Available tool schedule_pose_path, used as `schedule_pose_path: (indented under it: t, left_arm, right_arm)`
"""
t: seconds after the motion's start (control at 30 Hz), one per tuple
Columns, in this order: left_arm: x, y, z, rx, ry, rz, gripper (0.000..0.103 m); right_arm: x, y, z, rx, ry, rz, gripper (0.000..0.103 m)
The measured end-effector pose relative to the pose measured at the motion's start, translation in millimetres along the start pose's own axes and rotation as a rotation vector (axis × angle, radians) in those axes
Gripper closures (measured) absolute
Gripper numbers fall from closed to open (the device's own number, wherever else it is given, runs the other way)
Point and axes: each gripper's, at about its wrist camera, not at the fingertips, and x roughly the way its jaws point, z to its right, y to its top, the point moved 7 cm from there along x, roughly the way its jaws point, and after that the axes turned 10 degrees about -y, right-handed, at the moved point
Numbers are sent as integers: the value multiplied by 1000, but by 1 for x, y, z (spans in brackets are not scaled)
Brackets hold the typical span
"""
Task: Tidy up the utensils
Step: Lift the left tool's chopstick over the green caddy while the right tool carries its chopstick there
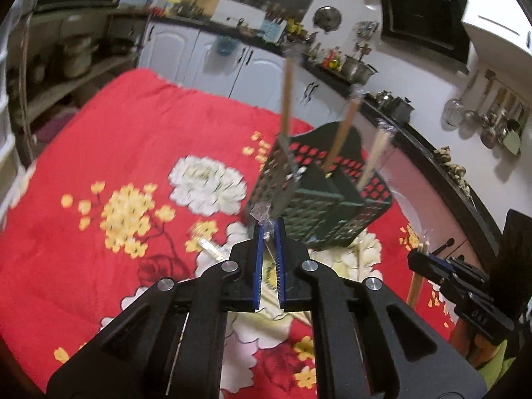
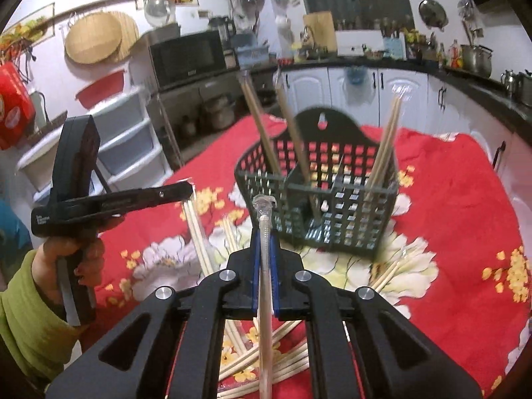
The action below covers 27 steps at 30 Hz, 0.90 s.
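Closest to you, your right gripper (image 2: 265,232) is clamped on a wrapped pair of chopsticks (image 2: 265,266) that runs lengthwise between the blue pads (image 2: 273,266), its wrapper tip poking out past the fingertips. Just ahead of those fingertips stands the dark green slotted basket (image 2: 335,206) on the red floral cloth (image 2: 465,232), with three wrapped pairs (image 2: 385,146) already standing upright in its compartments: two leaning in the near-left sections, one in the right. Below and beside your right gripper, loose chopsticks (image 2: 199,232) lie scattered on the cloth.

Your left gripper (image 1: 268,232) is likewise clenched, its pads pinched on a thin clear-wrapped piece whose crumpled end (image 1: 262,211) sticks out beyond the tips; blur keeps you from telling more. The basket sits just beyond and slightly right of it. From the right view, your left hand (image 2: 66,259), in a green sleeve (image 2: 23,316), holds that gripper off to the left, well apart from the basket.
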Motion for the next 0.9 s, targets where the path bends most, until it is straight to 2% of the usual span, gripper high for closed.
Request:
schedule_pose_path:
  t: [0.53,0.9]
  left_arm:
    - [-8,36,79,164,-71,47,101]
    - [-11,60,116,238,-98,88,101]
  right_arm:
    - [-47,34,27,67,-50,145,97]
    - [-81,56,38,75,-78,253,97]
